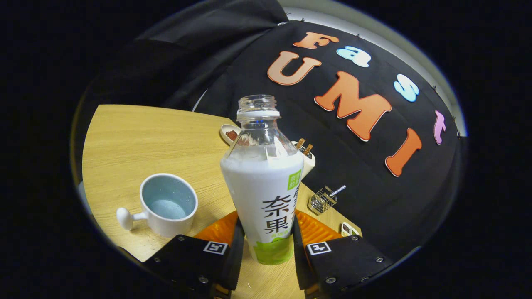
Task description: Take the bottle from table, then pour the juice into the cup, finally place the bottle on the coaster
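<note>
White-labelled uncapped bottle (266, 195) clamped in claw (264, 245).

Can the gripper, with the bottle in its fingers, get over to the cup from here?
Probably yes. The gripper is shut on the uncapped bottle, and the cup stands open-topped on the table just off to one side of the fingers, with bare tabletop between them and nothing in the way.

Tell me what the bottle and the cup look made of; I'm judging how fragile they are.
The clear, uncapped bottle with white label, held between the tool fingers, looks like thin glossy plastic: see-through neck, moulded threads. The white handled cup with pale blue inside looks like glazed ceramic: thick wall, soft sheen.
</note>
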The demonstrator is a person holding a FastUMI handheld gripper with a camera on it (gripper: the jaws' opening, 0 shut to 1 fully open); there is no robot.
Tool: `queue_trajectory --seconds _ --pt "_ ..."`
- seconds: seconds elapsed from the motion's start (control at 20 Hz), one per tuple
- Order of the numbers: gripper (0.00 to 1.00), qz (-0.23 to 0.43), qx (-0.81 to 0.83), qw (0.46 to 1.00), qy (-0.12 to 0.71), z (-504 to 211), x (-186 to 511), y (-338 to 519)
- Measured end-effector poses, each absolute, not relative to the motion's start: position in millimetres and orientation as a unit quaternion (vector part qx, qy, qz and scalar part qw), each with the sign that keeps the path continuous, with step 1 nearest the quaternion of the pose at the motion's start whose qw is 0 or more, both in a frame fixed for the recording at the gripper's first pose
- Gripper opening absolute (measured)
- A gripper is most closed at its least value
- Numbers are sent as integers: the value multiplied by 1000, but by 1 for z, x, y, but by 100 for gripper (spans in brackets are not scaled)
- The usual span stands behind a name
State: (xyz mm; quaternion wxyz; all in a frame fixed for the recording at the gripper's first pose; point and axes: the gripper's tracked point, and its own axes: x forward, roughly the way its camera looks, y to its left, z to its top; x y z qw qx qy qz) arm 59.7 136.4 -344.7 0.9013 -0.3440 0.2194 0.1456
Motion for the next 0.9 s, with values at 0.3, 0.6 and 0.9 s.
queue_trajectory --seconds 0.3,0.6,0.9 --pt "55 128 -267 927 232 -348 86 127" --pt "55 97 -187 951 225 -352 119 122" --pt "55 71 -121 963 230 -367 152 117"
